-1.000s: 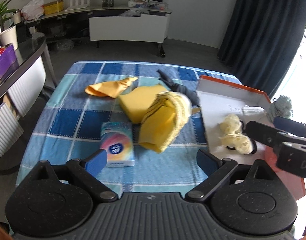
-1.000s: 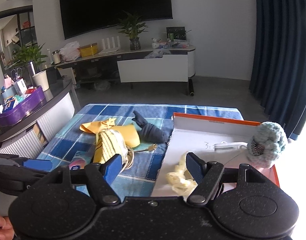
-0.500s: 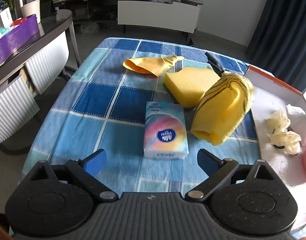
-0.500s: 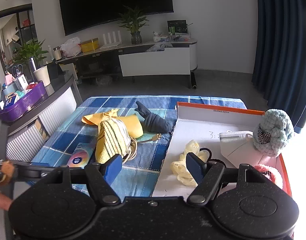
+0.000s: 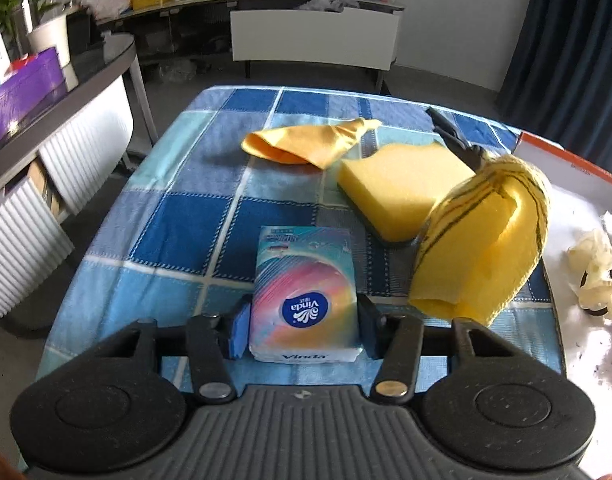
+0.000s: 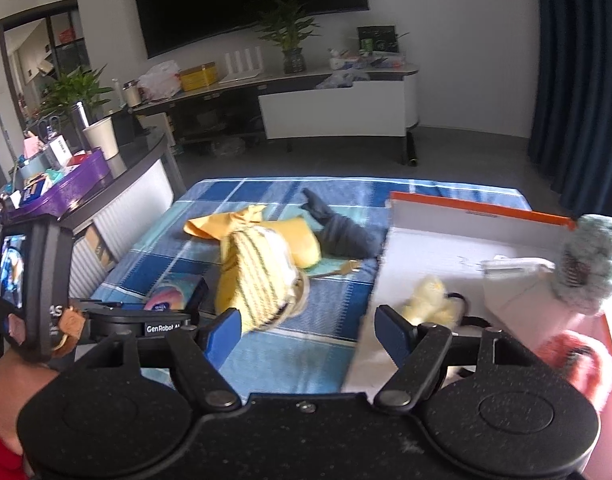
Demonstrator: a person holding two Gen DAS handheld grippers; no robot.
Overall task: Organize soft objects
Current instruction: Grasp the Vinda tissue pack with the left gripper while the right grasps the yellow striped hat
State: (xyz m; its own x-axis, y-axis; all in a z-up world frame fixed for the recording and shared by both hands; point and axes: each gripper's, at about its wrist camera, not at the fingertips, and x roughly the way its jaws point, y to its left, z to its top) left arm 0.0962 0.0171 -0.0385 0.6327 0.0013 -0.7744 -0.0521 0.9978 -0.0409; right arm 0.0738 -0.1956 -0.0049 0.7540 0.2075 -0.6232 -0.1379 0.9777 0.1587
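My left gripper (image 5: pixel 303 330) is shut on a pastel tissue pack (image 5: pixel 306 292) that rests on the blue checked tablecloth (image 5: pixel 185 216). The pack also shows in the right wrist view (image 6: pixel 173 294) between the left gripper's fingers. A yellow striped cloth (image 5: pixel 482 248), a yellow sponge (image 5: pixel 402 184), a yellow balloon-like cloth (image 5: pixel 306 146) and a dark sock (image 6: pixel 338 230) lie on the table. My right gripper (image 6: pixel 308 330) is open and empty above the table's near edge, beside the white box (image 6: pixel 434 252) with an orange rim.
The box holds a pale yellow scrunchie (image 6: pixel 430 304), a white mask (image 6: pixel 518 280), a teal knitted ball (image 6: pixel 590 260) and a pink fluffy thing (image 6: pixel 578 360). A dark side table (image 5: pixel 45 92) with a purple tray stands left.
My left gripper has moved forward and down and closed on the tissue pack. My right gripper has shifted slightly and stays open.
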